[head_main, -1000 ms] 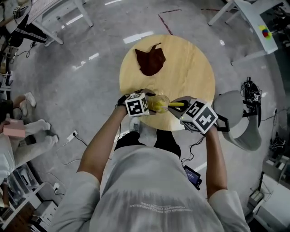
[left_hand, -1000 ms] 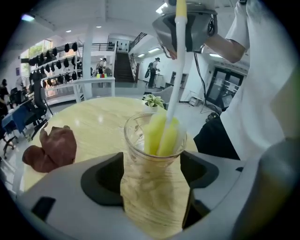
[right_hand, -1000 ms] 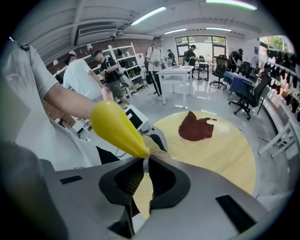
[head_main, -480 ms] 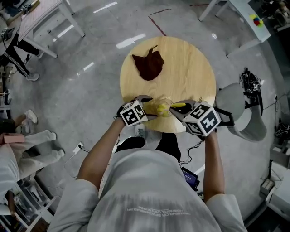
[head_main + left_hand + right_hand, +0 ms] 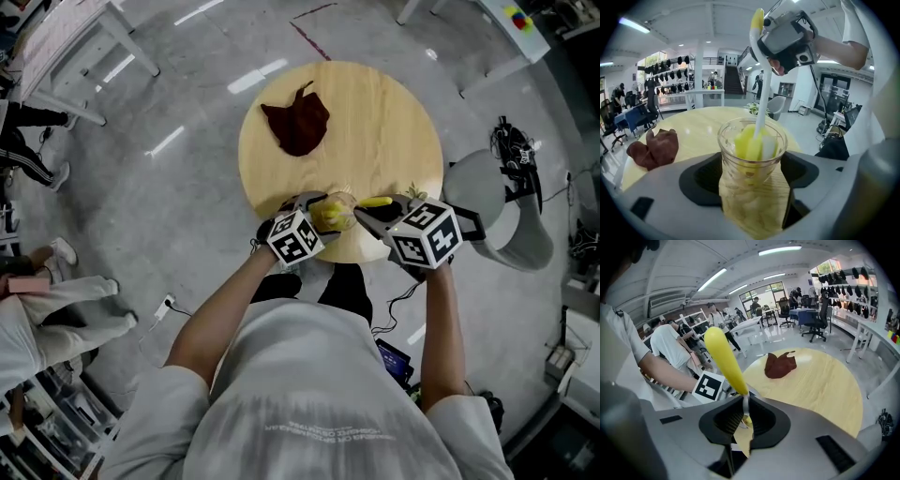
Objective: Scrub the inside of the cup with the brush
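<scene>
A clear glass cup [image 5: 751, 168] is clamped between the jaws of my left gripper [image 5: 751, 180], held above the near edge of the round wooden table [image 5: 375, 122]. A brush with a yellow handle [image 5: 725, 359] and a yellow-and-white sponge head [image 5: 754, 143] stands inside the cup. My right gripper [image 5: 743, 420] is shut on the brush's thin stem, just right of the cup [image 5: 333, 212] in the head view. The left gripper [image 5: 305, 230] and the right gripper [image 5: 389, 217] almost meet there.
A dark red cloth [image 5: 296, 125] lies crumpled on the far left part of the table. A grey chair [image 5: 497, 225] stands to the right of the table. White tables and people stand farther off on the grey floor.
Both grippers with cup and brush have stayed together at the table's near edge. The left gripper has shifted slightly right and turned. The camera view has shifted.
</scene>
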Available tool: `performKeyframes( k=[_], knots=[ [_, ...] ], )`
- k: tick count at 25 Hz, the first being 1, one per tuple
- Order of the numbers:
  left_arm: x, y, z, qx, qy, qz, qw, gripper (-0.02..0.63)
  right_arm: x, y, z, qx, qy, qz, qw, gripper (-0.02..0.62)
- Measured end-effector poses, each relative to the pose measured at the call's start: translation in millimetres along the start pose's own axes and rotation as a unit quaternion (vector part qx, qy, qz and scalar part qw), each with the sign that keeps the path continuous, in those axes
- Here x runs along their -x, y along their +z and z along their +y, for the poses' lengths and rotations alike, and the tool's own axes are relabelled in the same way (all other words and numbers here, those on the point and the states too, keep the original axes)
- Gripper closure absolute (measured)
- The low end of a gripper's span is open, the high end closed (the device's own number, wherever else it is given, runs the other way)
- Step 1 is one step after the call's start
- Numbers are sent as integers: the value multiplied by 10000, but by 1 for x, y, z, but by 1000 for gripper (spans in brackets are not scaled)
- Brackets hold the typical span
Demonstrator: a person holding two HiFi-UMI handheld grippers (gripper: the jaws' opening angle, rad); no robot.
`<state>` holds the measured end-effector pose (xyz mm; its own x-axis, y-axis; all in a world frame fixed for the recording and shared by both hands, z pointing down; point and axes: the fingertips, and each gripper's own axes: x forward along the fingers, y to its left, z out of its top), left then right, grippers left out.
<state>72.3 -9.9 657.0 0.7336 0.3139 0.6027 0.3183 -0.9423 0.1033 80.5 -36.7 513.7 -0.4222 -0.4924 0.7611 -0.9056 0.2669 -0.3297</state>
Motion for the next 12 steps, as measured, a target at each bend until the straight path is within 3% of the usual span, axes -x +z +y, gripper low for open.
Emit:
performKeyframes(
  k=[5,12],
  knots=[
    [13,-10,14,-271,-593,196,9977,219,0,-4,0,-18,112,67,9999,531],
    [38,-23,55,346,-313,116,9988,221,-8,6,-6,130,355,187,9991,529]
  ],
)
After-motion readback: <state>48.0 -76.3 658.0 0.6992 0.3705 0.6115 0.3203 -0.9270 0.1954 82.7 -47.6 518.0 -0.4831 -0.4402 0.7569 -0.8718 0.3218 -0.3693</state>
